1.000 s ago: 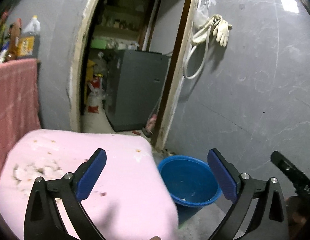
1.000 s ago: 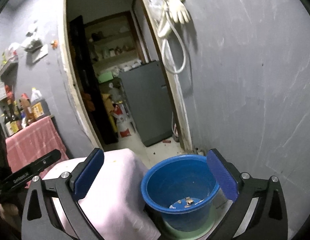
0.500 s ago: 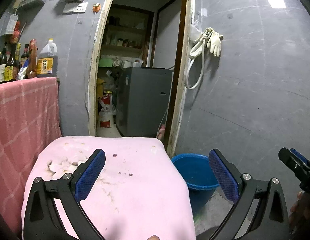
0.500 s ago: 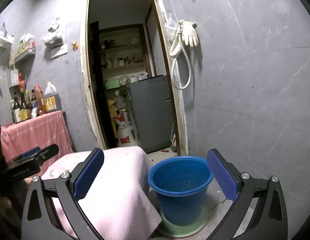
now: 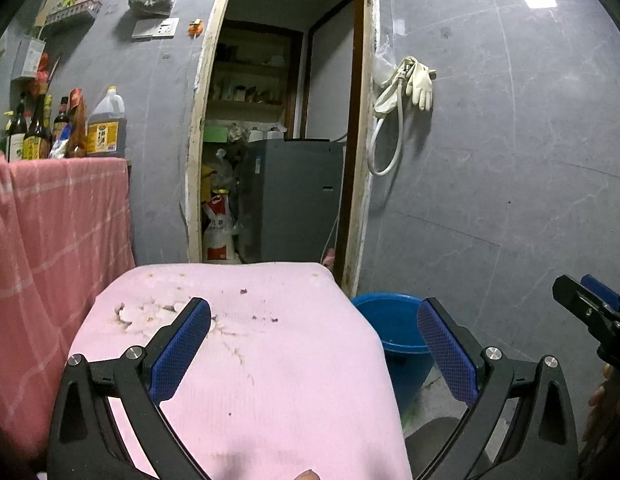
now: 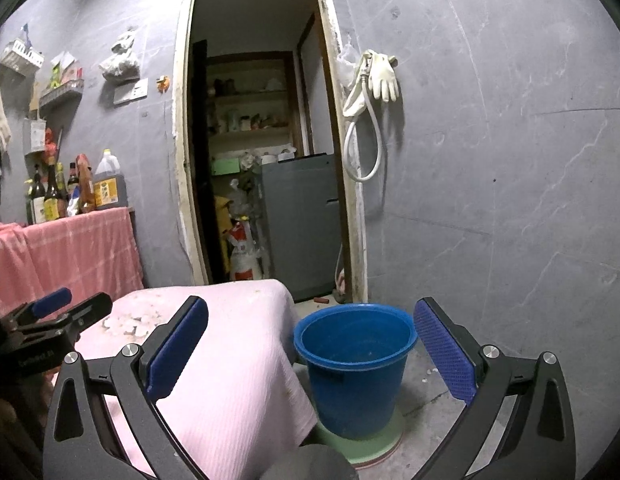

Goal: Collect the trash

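My left gripper hangs with its jaws spread wide and nothing between the blue pads; below them I see only the pink cloth draped over a low table. My right gripper is just as wide and just as empty, with the cloth's hanging corner under the left pad and the blue bucket framed between the two.

The trash I am after lies on the cloth's far left part: a patch of pale crumpled scraps, with a few dark crumbs scattered to its right. From the right wrist view the same pale scraps show just past the tip of the left gripper.

The bucket stands upright on the floor just right of the table, on a green disc. Its inner wall looks bare; I cannot see its bottom from this angle, so I cannot tell what is inside. A few white bits lie on the floor beside it.

Further out, a red checked cloth covers a counter that carries bottles and a large oil jug. A doorway opens onto a storeroom with a grey cabinet, and a pale glove and hose hang beside it.
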Available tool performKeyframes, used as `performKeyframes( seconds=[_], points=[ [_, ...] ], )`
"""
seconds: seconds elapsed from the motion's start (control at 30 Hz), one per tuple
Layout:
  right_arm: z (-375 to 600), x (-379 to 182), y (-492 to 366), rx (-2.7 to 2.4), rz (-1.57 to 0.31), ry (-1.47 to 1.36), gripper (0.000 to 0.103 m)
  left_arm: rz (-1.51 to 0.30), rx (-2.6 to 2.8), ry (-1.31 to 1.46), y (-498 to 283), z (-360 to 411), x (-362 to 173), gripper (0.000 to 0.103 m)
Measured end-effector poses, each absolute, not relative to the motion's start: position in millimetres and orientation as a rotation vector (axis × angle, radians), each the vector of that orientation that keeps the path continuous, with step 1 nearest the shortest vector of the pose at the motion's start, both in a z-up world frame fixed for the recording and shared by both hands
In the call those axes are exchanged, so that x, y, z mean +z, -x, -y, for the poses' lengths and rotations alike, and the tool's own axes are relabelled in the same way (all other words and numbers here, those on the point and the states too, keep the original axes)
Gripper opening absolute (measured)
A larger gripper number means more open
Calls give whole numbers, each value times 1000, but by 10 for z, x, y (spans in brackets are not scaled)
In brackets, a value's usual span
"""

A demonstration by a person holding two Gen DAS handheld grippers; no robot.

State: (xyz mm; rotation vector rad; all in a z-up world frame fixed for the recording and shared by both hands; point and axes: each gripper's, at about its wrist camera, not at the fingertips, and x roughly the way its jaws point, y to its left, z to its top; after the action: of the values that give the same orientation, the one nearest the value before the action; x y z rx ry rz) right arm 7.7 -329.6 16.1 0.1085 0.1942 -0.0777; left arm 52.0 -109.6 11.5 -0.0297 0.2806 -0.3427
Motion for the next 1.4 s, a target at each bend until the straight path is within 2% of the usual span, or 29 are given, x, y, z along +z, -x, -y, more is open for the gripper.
performKeyframes(
  seconds=[1.4],
  points=[
    [3284, 115, -61, -69, -213, -97, 103, -294, -318, 47, -531, 964, 48, 101]
  ],
)
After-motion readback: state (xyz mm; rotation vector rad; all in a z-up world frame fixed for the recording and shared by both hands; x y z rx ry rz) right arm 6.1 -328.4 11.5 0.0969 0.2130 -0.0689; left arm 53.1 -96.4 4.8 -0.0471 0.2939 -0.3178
